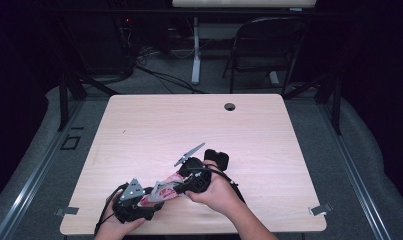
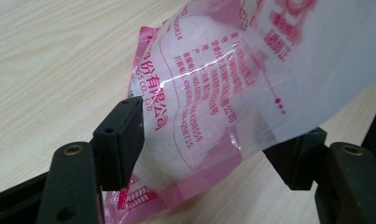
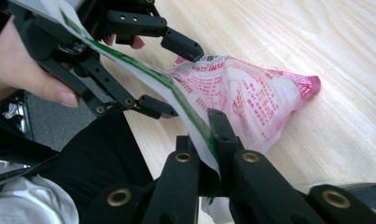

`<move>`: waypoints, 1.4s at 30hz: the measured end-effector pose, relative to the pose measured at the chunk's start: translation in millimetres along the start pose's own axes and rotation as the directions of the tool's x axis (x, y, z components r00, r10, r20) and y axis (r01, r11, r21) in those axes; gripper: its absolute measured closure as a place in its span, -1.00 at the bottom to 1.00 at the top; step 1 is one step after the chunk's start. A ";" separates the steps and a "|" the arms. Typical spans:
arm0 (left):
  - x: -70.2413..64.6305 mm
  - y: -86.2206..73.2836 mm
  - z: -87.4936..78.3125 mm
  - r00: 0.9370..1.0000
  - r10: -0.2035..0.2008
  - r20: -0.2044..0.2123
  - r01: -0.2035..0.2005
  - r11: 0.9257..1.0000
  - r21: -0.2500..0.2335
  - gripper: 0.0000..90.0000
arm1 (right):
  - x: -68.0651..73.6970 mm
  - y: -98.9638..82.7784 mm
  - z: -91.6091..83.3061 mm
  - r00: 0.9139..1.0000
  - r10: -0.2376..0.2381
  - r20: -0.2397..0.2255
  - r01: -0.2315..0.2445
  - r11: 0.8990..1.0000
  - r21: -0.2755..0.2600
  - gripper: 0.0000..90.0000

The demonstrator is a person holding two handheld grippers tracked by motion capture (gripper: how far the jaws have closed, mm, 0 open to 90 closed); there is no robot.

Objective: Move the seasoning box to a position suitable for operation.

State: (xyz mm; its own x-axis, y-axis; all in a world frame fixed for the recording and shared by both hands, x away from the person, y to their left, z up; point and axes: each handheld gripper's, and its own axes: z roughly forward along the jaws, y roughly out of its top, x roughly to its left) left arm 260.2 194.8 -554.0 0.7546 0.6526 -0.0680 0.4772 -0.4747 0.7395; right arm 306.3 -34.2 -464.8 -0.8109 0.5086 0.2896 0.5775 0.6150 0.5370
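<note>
The right gripper [image 3: 209, 140] has its jaws clamped on the edge of the pink bag [image 3: 251, 100], holding it just above the surface [image 1: 154, 125] near the front edge. The left gripper [image 2: 209, 149] has its jaws spread wide around the bag's other end, with no grip.

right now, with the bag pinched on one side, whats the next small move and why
Probably close the left gripper on the bag. Its jaws stand open either side of the bag's lower end without pressing it, while the right gripper is shut on the bag's edge and holds it up off the table. A second grip would steady it.
</note>
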 end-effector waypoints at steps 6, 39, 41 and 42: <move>6.4 -2.4 3.4 1.000 -0.005 0.003 0.005 1.000 -0.007 -0.26 | -1.0 3.0 -2.2 1.000 -0.011 0.002 0.011 1.000 -0.002 1.00; 17.4 -12.3 30.7 1.000 0.000 -0.007 0.000 1.000 0.031 0.00 | 1.6 18.3 -10.1 0.999 -0.043 0.026 0.044 0.998 -0.041 1.00; 17.4 -12.4 31.2 1.000 0.001 -0.012 -0.001 1.000 0.024 0.01 | 0.8 18.8 -11.1 0.998 -0.049 0.028 0.050 0.998 -0.033 1.00; 17.5 -12.5 31.2 1.000 0.004 -0.008 -0.003 1.000 0.025 0.01 | 0.9 18.7 -10.8 0.999 -0.045 0.026 0.046 0.998 -0.037 1.00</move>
State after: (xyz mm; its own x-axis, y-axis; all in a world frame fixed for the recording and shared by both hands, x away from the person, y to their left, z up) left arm 281.5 193.7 -585.3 0.7525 0.6559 -0.0598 0.4859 -0.4916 0.7226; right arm 315.3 -28.7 -446.0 -0.8335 0.4957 0.2443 0.5354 0.6149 0.5790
